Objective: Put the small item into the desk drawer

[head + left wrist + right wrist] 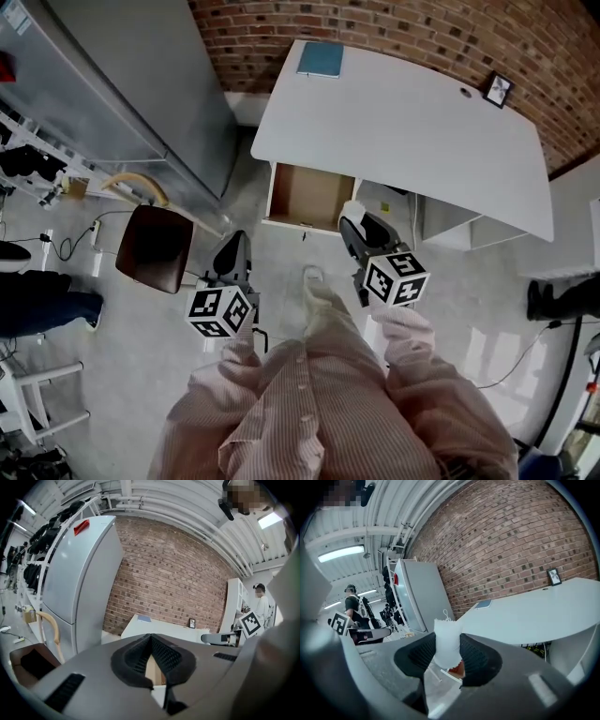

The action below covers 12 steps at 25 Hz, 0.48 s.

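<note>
One open drawer [309, 195] under desk [403, 122], chair [155, 248] nearby, pouch [446, 632] in right gripper [448, 648]

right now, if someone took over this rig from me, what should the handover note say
Left gripper: fingers shut, holding nothing, hanging over the floor short of the desk.
Right gripper: fingers shut on the small white pouch, held in the air by the drawer's front right corner.
Drawer: open under the white desk; nothing visible inside it.
Done: drawer is open, pouch is in the grip.
Left: carry the pouch over the drawer, lower it in, and release. Closing the drawer is probably next.
</note>
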Tool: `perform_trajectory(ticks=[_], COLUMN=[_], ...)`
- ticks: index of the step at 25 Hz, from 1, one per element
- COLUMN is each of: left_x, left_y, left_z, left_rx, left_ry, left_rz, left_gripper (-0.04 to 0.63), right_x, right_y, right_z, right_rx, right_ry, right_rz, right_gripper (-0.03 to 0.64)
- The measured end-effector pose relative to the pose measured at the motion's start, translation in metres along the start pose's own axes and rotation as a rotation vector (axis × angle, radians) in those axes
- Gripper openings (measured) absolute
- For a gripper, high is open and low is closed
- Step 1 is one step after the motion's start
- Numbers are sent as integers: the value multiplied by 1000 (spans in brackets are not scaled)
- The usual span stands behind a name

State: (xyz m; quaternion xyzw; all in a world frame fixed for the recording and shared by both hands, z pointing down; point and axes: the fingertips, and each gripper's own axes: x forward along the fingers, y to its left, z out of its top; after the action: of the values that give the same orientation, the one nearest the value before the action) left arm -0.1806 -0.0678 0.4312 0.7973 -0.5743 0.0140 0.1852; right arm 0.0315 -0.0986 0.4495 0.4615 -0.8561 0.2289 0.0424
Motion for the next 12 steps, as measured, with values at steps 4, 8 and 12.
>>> perform_trajectory(ticks=[4,8,12], left_x=[31,61,89], left_y=[13,21,22], left_z=[-5,-19,-32], left_rx=[-32,-66,-83], left_ry=[41,108,164], left_rz=[1,-11,-34], left_gripper=[-2,-2,-2], right_x=[30,56,78], right_y=[-11,-20,-30], right_z=[-2,-7,-15], right_rx=[-8,-28,-36], right_ry=[57,121,178], right_rz=[14,33,52], right_gripper=[161,161,161])
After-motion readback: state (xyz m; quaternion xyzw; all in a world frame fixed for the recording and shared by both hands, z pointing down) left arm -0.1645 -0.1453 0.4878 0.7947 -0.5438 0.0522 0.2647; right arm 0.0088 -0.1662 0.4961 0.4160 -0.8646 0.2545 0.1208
